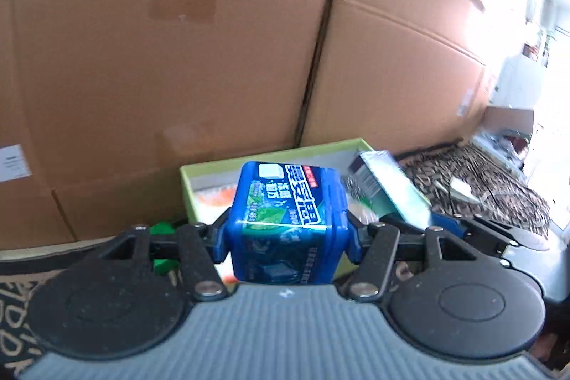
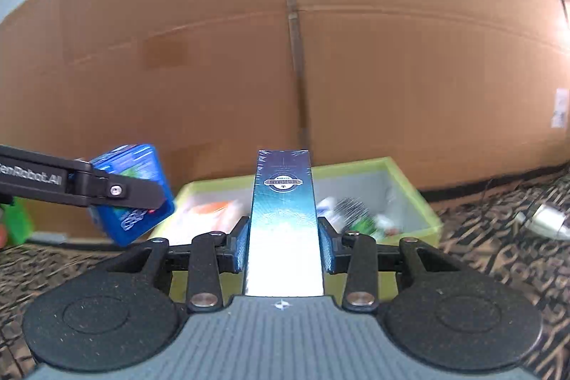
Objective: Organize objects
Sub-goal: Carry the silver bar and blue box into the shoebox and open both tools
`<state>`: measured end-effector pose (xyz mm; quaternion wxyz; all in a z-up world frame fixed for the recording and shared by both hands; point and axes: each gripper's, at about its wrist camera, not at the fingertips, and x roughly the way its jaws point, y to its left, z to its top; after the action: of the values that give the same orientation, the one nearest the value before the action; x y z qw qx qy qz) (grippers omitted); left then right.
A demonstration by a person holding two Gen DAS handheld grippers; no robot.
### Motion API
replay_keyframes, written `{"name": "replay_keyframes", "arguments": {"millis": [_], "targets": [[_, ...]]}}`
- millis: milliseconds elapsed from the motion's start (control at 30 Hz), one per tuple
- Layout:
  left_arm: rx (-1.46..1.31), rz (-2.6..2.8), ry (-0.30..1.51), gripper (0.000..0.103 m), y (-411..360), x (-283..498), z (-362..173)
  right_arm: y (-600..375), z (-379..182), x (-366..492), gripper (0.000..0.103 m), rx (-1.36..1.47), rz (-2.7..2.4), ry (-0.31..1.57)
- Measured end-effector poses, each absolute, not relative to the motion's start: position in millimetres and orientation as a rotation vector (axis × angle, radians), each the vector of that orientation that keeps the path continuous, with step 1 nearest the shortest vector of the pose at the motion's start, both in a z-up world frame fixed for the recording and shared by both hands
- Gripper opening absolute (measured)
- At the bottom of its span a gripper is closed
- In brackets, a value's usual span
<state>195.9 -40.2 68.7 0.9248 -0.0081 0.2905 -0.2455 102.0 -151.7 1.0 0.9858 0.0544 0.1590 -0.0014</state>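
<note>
A: Biggest first. Cardboard boxes (image 1: 171,66) wall off the whole background. Below them a patterned carpet (image 2: 498,259), and on it an open green tray (image 2: 413,170) with some packets already inside.

B: Grippers?

A: Left gripper (image 1: 286,234) is clamped on a blue gum tub (image 1: 288,219), one pad on each side, tub slightly tilted and held up in front of the tray. Right gripper (image 2: 283,246) is clamped on a tall blue carton (image 2: 283,219), standing upright between the pads, also just short of the tray's near wall.

B: Step?

A: I'd judge both are being carried to the tray for dropping in. To do it well: go one at a time, since the two grippers sit close together and the tub is beside the carton in the right view. Clear the near rim, lower over a bare patch of tray floor, then release low. The carton is tall, so lay it flat or lean it on a wall or it may topple.

B: Anything unreadable?

A: Tray contents are motion-blurred: orange-and-white packet (image 2: 213,212), something green-and-white (image 2: 359,219), can't name them. Green object (image 2: 16,219) at left edge is cut off. Silvery thing (image 2: 545,219) on the carpet at right, unclear. Carton's base hides behind the gripper body.
</note>
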Motion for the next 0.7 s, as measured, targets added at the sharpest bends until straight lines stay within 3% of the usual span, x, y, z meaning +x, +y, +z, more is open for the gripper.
{"name": "replay_keyframes", "arguments": {"millis": [267, 433, 467, 533, 567, 700], "targets": [[-0.011, -0.51, 0.601, 0.059, -98, 250, 58, -186, 5, 157, 0.043, 0.041, -0.106, 0.278], [0.002, -0.517, 0.609, 0.059, -121, 270, 34, -197, -19, 182, 0.043, 0.044, -0.094, 0.345], [-0.003, -0.519, 0.623, 0.063, -121, 274, 28, -196, -26, 185, 0.043, 0.03, -0.095, 0.363], [-0.022, -0.522, 0.628, 0.084, -117, 279, 17, -191, -40, 187, 0.051, -0.042, -0.1, 0.379], [-0.032, -0.515, 0.62, 0.094, -114, 279, 14, -187, -45, 186, 0.06, -0.08, -0.101, 0.374], [-0.024, -0.491, 0.567, 0.102, -105, 277, 12, -188, -51, 177, 0.066, -0.1, -0.131, 0.341]]}}
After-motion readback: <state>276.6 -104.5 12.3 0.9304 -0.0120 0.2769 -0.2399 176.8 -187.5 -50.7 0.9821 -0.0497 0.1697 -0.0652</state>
